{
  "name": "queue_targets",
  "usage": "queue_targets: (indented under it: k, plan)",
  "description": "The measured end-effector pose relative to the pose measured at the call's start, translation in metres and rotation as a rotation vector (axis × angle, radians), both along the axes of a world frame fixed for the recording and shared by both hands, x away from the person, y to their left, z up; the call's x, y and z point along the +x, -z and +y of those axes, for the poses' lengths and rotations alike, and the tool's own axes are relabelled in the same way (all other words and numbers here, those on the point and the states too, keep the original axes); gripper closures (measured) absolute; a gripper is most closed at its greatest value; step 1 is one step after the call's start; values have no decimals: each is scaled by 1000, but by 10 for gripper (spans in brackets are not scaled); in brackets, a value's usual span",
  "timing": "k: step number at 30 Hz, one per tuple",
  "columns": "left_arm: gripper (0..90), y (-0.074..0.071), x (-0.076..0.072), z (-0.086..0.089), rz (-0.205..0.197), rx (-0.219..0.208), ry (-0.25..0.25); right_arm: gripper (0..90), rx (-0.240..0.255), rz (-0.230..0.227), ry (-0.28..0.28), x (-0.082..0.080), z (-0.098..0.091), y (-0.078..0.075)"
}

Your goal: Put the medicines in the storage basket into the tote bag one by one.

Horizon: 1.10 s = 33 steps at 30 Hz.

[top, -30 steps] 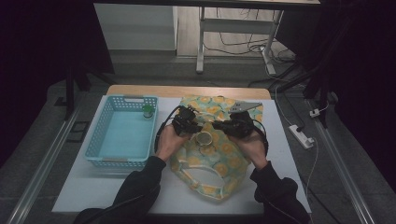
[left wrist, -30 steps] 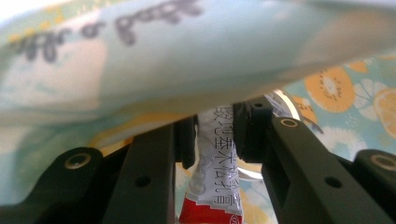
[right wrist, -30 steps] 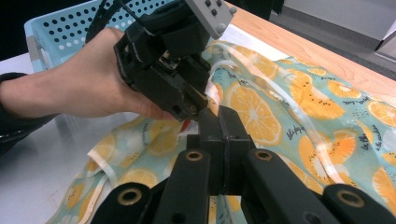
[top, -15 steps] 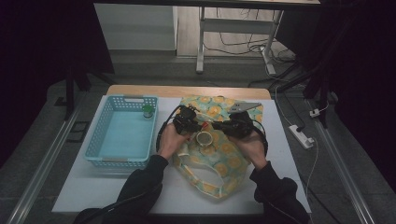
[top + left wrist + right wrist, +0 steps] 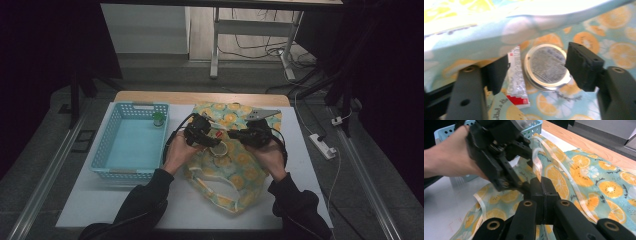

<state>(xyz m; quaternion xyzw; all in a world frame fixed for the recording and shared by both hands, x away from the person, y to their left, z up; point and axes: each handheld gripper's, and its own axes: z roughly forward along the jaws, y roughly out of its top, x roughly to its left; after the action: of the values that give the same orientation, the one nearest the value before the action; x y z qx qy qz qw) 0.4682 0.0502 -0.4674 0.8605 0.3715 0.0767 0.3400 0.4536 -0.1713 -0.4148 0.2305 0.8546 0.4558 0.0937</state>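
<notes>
- Holding the mouth of the orange-print cloth bag (image 5: pixel 235 165) open is the job in hand: the right gripper (image 5: pixel 543 185) has its jaws clamped tight on a fold of the bag's rim, lifting it so the inside stays reachable.
- The left gripper (image 5: pixel 536 67) reaches under that raised flap; its jaws have just been opening and stand fairly wide, pressing on nothing.
- A round tin (image 5: pixel 547 67) lies flat on the bag's lining between those jaws, with a red-and-white sachet (image 5: pixel 517 80) touching its side, next to one jaw. Both look freshly set down, I judge.
- The bag lies spread across the middle of the table (image 5: pixel 100 205), toward its far edge.
- A blue basket (image 5: pixel 131 145) sits by the table's left edge, a small green-capped bottle (image 5: pixel 158 119) in its far corner, probably waiting its turn.
</notes>
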Motion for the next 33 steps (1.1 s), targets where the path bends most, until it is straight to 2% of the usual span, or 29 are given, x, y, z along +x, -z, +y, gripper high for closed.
queue_targets:
  k: [4,6,9,10,13,15,23,27,33]
  plan:
    - [220,-3,-5,4,5,-1,14,900,1,3,1,0,0,0]
    - [203,-5,-9,10,11,10,22,900,1,5,6,1,-1,1]
    - [165,-8,-11,16,21,2,18,900,-2,6,6,2,-2,1]
    - [151,-10,-13,23,32,-18,10,900,-1,8,8,2,-2,1]
    - [104,-12,-13,31,41,-38,12,900,-2,7,8,2,-2,1]
    - [67,-15,-14,43,60,-83,19,900,-1,8,7,2,-2,1]
    - [15,-22,-17,69,48,-105,9,900,-2,6,7,2,-2,1]
    - [8,-23,-19,84,29,-94,-1,900,-1,6,7,2,-2,1]
    - [1,-24,-19,107,19,-90,-44,900,-4,7,7,1,-1,1]
